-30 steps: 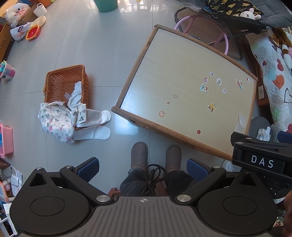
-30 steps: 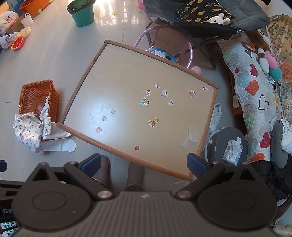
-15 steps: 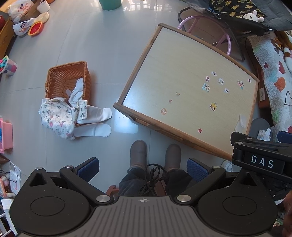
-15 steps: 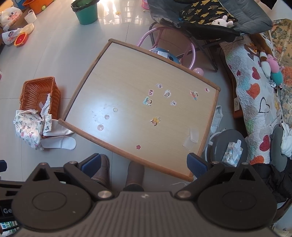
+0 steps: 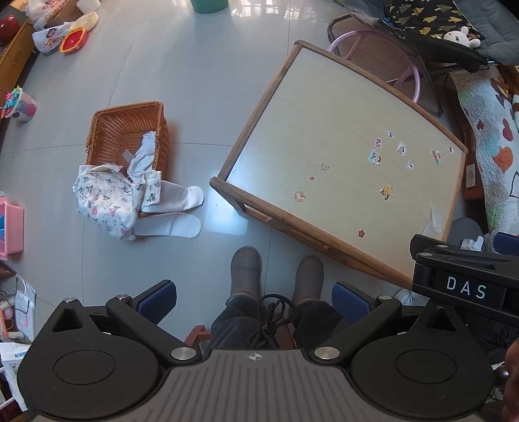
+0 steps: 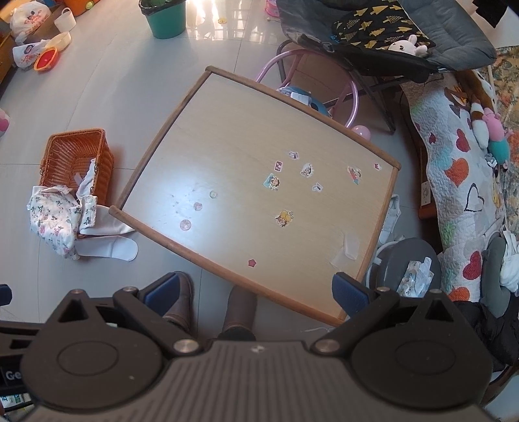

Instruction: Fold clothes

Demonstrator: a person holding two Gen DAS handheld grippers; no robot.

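Two tongs are in view, the left tongs (image 5: 253, 300) and the right tongs (image 6: 256, 292), each with two blue-padded fingers spread wide apart and holding nothing, both high above the floor. One wooden tabletop (image 6: 227, 136) carries no clothing; stuck to it are about a dozen small stickers (image 6: 271, 181), too small to read. The clothes lie on the floor to the left of the tabletop: one floral garment (image 5: 103, 198) draped over the near rim of one orange wicker basket (image 5: 126, 130), and one white footed garment (image 5: 175, 211) with two legs stretched toward the tabletop. A strip of pale cloth hangs over the basket's edge. Two dark boots (image 5: 245, 269) of the person stand at the tabletop's near edge. One green bucket (image 6: 165, 18) sits far across the floor. The right tongs' body, seen from the left wrist, bears the white letters "DAS" (image 5: 466, 289); at the right wrist view's lower left, "Ge" is cut off
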